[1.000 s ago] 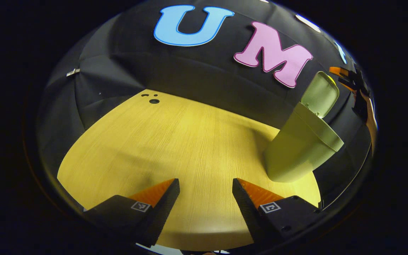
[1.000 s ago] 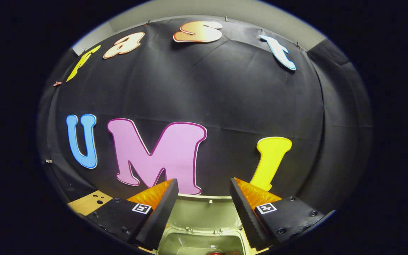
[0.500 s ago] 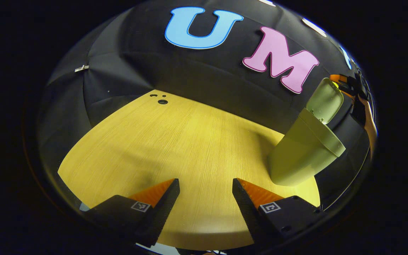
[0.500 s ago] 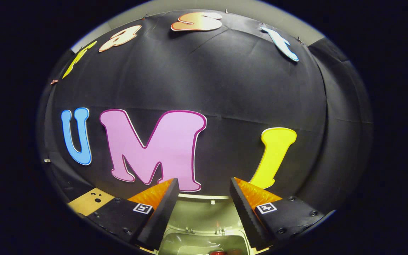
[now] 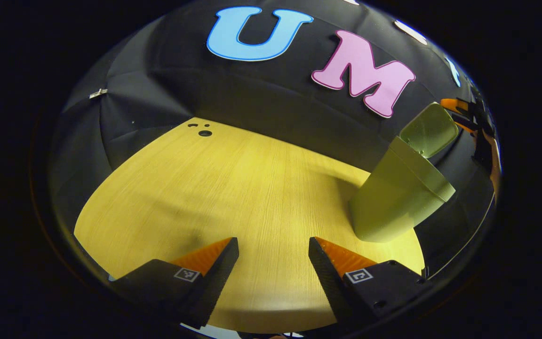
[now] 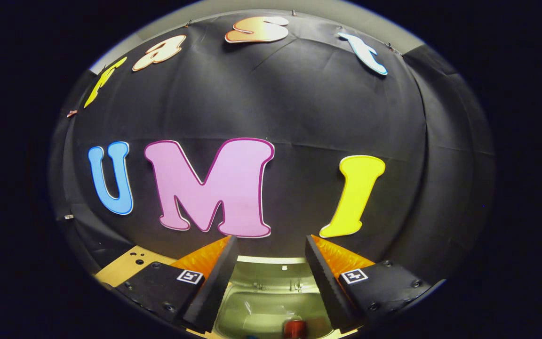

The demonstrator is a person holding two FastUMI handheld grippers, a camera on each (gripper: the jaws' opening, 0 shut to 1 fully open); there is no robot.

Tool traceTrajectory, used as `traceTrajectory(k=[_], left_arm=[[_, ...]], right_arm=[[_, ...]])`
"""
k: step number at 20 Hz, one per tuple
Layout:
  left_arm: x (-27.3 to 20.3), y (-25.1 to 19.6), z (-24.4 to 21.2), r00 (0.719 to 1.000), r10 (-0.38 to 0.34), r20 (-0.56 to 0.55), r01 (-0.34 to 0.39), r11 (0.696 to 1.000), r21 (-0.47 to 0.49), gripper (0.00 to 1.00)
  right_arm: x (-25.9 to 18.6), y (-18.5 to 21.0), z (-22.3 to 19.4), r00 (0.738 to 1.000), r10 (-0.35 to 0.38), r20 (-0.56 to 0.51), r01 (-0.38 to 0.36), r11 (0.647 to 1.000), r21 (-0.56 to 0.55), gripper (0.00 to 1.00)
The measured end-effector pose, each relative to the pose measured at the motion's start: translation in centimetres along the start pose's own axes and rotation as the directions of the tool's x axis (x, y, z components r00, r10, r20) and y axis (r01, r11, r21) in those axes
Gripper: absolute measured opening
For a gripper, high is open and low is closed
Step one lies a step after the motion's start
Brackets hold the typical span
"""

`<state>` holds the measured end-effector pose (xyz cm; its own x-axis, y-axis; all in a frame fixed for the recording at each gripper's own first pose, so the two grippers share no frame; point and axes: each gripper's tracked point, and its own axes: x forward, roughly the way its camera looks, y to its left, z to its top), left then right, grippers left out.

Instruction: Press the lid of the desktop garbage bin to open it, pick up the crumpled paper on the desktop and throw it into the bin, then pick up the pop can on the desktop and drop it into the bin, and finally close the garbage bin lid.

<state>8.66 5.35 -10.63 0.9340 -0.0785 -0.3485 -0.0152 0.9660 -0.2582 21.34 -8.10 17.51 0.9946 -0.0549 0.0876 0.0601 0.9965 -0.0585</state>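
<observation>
Garbage bin (image 5: 400, 197) stood on the bench (image 5: 233, 188), lid (image 5: 428, 129) up, red can (image 6: 293, 328) inside. Left gripper (image 5: 273, 245) and right gripper (image 6: 270, 242) fingers were apart, empty.

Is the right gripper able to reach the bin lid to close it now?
Probably yes: the right gripper hovers above the open bin, jaws apart and empty, the raised lid just ahead, nothing between.

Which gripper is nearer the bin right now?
Right. The right gripper hangs open just above the bin's open mouth, facing its raised lid. The left gripper is open over the table, with the bin off to its side.
</observation>
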Motion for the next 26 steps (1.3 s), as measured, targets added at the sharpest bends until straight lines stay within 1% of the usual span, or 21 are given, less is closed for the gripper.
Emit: traceTrajectory(k=[3,7,8,9,12,14,20,26], left_arm=[[0.4,-0.5,-0.4,1.000,-0.024,-0.018,0.024,1.000,0.009,0.96],[0.8,-0.8,-0.5,0.999,-0.041,-0.033,0.043,0.998,0.035,0.96],[0.9,-0.9,-0.5,0.998,-0.046,-0.035,0.048,0.998,0.038,0.99],[0.9,-1.0,-0.6,0.998,-0.049,-0.038,0.051,0.998,0.042,0.96],[1.1,-0.8,-0.9,0.997,-0.050,-0.054,0.053,0.997,0.058,0.96],[1.1,-0.6,-1.0,0.998,-0.039,-0.053,0.043,0.997,0.069,0.96],[1.2,-0.4,-1.0,0.997,-0.040,-0.061,0.045,0.996,0.077,0.96],[1.4,0.0,-1.0,0.998,-0.031,-0.059,0.035,0.997,0.067,0.96]], right_arm=[[-1.7,0.3,-2.2,0.999,-0.004,-0.035,0.003,0.999,-0.042,0.90],[-3.2,0.9,-7.0,0.992,-0.007,-0.130,0.001,0.999,-0.047,0.90],[-3.4,0.9,-8.3,0.988,-0.008,-0.155,0.000,0.999,-0.051,0.90],[-3.7,1.0,-9.4,0.984,-0.009,-0.177,0.000,0.999,-0.049,0.90],[-4.4,1.0,-12.3,0.972,-0.012,-0.234,0.009,1.000,-0.016,0.90],[-4.5,0.9,-13.4,0.967,-0.019,-0.253,0.020,1.000,0.002,0.90],[-5.1,0.5,-16.3,0.949,-0.024,-0.315,0.054,0.995,0.089,0.91],[-5.0,0.4,-16.5,0.952,-0.041,-0.304,0.064,0.996,0.064,0.90]])
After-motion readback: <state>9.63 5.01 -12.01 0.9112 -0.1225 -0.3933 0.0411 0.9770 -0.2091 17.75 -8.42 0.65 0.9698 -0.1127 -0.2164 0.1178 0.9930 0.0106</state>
